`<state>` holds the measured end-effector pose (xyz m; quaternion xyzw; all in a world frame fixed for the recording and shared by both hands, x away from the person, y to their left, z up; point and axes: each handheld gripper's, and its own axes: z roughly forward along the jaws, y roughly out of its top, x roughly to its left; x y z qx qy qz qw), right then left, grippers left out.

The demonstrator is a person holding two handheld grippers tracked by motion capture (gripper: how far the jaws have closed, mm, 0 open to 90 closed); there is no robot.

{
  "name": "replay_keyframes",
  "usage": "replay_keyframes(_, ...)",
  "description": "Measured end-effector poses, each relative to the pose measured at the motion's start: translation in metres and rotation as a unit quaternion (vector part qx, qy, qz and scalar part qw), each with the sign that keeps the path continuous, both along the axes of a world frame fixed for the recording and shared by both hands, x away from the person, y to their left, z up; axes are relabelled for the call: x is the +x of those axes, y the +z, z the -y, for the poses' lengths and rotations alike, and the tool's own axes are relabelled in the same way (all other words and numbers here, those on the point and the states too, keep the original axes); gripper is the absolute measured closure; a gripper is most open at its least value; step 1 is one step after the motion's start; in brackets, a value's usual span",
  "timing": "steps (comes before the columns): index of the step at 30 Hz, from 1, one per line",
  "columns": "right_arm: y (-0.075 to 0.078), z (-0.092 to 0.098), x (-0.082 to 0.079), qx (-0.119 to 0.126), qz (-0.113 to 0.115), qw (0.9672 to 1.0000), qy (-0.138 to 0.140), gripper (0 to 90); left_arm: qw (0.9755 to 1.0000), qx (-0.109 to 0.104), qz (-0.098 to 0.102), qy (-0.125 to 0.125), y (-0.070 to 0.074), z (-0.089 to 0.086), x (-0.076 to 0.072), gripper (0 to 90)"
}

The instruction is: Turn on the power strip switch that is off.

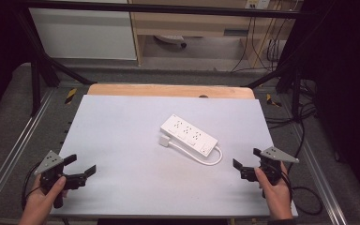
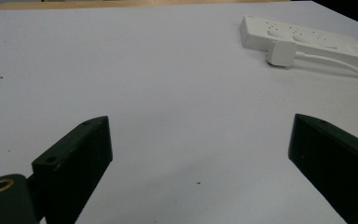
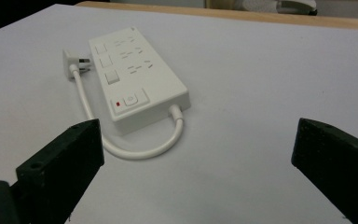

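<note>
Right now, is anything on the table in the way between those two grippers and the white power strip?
Nothing visible. Only bare table lies between the left gripper, the right gripper and the power strip. Both sets of jaws stand open.

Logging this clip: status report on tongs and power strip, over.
Left tongs open, empty. Right tongs open, empty. Power strip flat mid-table, cord looped alongside, plug loose. Nothing in the way.

Pale grey table top [image 1: 122, 140], with a bare wooden strip [image 1: 168, 90] along its far edge. Beyond that edge, a white cabinet [image 1: 84, 33] and wooden shelving [image 1: 192, 23]. Black cables [image 1: 304, 117] off the right edge; striped tape [image 1: 70, 95] near the far left corner.
</note>
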<state>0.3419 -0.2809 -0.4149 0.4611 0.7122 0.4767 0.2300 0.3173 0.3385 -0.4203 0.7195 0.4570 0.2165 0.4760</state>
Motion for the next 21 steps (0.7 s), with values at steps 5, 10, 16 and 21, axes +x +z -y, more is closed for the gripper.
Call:
replay_keyframes(5,0.009,-0.001,0.002,0.003,0.008,1.0000,-0.005,2.7,1.0000,0.004,0.002,-0.006,0.000,0.001,0.000,6.2)
replay_keyframes(10,0.019,-0.006,0.005,0.003,0.015,0.9999,-0.005,3.2,0.9999,0.004,0.002,-0.013,0.000,0.002,0.000,6.2)
replay_keyframes(16,0.027,-0.011,0.011,0.006,0.021,0.9998,0.002,3.0,0.9999,0.002,0.001,-0.013,0.000,0.001,0.000,6.2)
replay_keyframes(21,0.031,-0.013,0.016,0.002,0.022,0.9997,0.008,2.7,0.9999,0.004,0.000,-0.012,0.000,0.003,0.000,6.2)
